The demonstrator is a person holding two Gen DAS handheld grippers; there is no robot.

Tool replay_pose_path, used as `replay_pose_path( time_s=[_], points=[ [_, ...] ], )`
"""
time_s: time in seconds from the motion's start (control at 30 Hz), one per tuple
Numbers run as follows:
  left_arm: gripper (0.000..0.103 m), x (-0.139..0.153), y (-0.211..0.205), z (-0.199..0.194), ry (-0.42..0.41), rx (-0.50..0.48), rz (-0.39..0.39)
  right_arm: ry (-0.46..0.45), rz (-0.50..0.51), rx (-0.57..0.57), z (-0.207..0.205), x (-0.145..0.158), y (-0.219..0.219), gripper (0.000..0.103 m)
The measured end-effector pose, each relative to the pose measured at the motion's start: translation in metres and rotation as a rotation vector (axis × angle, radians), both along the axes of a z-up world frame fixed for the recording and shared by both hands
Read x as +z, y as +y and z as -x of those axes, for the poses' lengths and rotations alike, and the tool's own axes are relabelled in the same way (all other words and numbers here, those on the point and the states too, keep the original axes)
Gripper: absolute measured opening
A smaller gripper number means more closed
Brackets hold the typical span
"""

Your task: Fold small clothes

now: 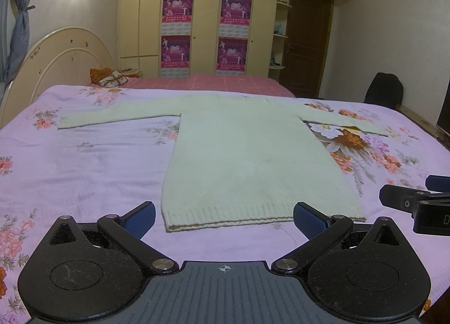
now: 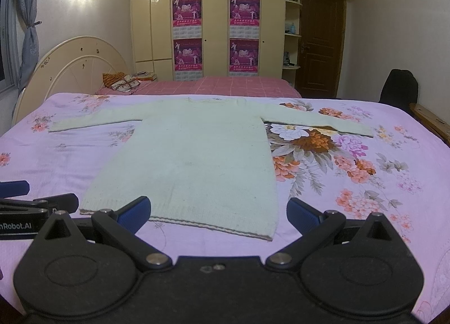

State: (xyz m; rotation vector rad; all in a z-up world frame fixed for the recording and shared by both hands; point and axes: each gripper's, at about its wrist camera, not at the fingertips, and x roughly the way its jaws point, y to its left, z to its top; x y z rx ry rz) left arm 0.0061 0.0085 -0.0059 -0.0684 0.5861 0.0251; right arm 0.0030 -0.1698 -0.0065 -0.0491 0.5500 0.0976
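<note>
Your sweater (image 1: 247,155) lies flat on the floral bedsheet (image 1: 84,161), sleeves spread left and right, hem nearest you. Your left claw (image 1: 224,218) and right claw (image 2: 218,213) both hover spread wide at the hem, gripping nothing.

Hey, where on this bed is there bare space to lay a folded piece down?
Bare floral sheet lies left of the sweater body, below its left sleeve, and right of the body toward the bed edge. The near strip by the hem is crowded by both grippers.
</note>
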Motion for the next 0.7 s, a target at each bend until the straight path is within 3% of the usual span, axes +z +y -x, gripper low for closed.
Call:
replay_pose_path(
  time_s=[0.7],
  points=[
    [0.103, -0.0049, 0.0080, -0.0044, 0.007, 0.020, 0.004, 0.005, 0.003, 0.015, -0.0042, -0.0013, 0.0033, 0.102]
  ],
)
